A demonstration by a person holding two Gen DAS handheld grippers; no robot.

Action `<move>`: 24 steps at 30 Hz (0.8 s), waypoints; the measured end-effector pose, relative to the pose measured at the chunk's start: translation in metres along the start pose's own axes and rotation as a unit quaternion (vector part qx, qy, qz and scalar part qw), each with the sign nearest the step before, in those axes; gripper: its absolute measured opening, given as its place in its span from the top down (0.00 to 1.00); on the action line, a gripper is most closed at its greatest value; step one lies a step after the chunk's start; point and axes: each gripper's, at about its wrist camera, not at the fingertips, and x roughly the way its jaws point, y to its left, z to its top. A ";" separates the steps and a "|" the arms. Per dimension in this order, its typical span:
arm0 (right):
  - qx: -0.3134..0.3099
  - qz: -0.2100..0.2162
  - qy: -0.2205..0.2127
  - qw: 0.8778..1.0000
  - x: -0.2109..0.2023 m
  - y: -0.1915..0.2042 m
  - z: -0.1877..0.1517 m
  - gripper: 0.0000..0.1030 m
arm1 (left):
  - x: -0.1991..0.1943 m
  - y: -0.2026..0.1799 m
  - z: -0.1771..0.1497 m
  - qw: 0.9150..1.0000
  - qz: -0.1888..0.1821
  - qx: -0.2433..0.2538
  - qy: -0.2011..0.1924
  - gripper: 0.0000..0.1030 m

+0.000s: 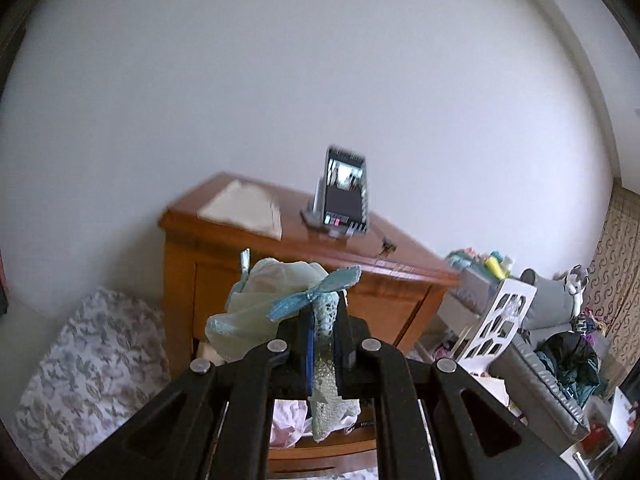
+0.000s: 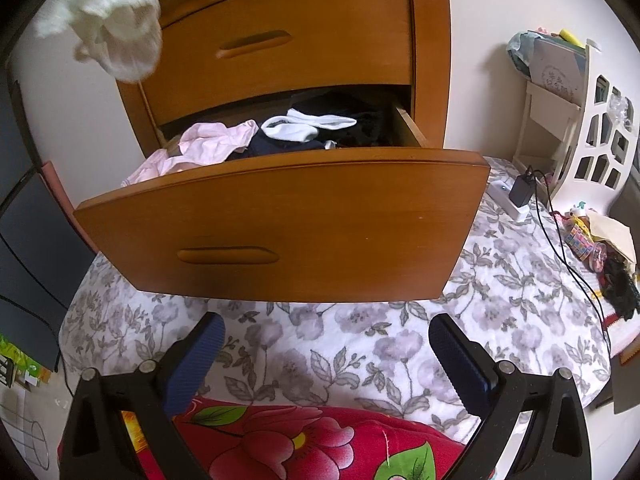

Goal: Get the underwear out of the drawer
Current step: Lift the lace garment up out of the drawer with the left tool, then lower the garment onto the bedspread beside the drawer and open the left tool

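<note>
Left gripper (image 1: 323, 332): jaws clamped on pale-green lace underwear (image 1: 276, 300), held high so it clears the drawer (image 2: 280, 220). Right gripper (image 2: 324, 356): jaws wide apart, empty, over the bed (image 2: 360, 344) w/ drawer open.

No text, label or number is sharp enough to read anywhere.

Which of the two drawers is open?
The lower drawer: it is pulled out, showing pink, white and dark clothes inside. The upper drawer sits flush in the dresser, shut.
</note>
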 end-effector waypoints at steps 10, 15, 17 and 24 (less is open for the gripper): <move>0.003 -0.002 -0.001 1.000 -0.001 -0.001 0.000 0.00 | -0.069 -0.008 -0.001 0.999 0.018 0.006 -0.029 0.93; 0.002 -0.005 -0.002 1.000 -0.002 0.000 0.000 0.00 | -0.075 -0.001 -0.025 0.999 0.032 -0.003 -0.003 0.93; 0.002 -0.005 -0.003 1.000 -0.002 0.000 0.000 0.00 | -0.070 0.005 -0.039 0.999 0.036 -0.012 0.023 0.93; 0.001 -0.006 0.000 1.000 -0.001 0.000 0.000 0.00 | -0.028 0.034 -0.092 0.989 0.055 -0.054 0.129 0.93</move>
